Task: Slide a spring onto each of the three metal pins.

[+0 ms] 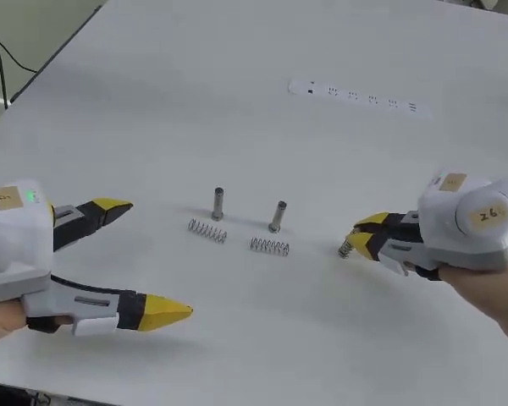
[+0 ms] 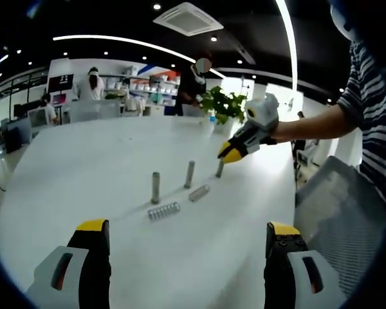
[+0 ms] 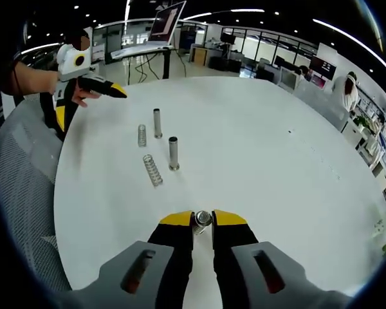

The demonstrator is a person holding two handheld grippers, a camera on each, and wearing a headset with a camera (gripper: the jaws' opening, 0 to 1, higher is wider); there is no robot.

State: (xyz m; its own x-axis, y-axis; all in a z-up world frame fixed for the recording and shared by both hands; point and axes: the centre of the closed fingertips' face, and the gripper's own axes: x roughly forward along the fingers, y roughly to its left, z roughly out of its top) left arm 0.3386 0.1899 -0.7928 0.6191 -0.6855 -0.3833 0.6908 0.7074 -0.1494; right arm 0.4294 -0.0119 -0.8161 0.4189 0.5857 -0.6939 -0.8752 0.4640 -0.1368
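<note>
Fingers (image 1: 374,222) of the right gripper (image 1: 356,237) pinch a coiled steel spring (image 1: 345,249) at the right of the white surface (image 1: 237,101). Those of the left gripper (image 1: 161,258) gape wide. Two upright grey metal pins (image 1: 218,204) stand centrally beside loose springs (image 1: 207,230).

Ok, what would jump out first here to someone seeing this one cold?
The right gripper, at the right of the white table, is shut on the held spring. Mid-table a metal pin and a second pin stand upright, a loose spring and another spring lying flat in front of them. The left gripper hangs at the left, jaws wide open, empty.
</note>
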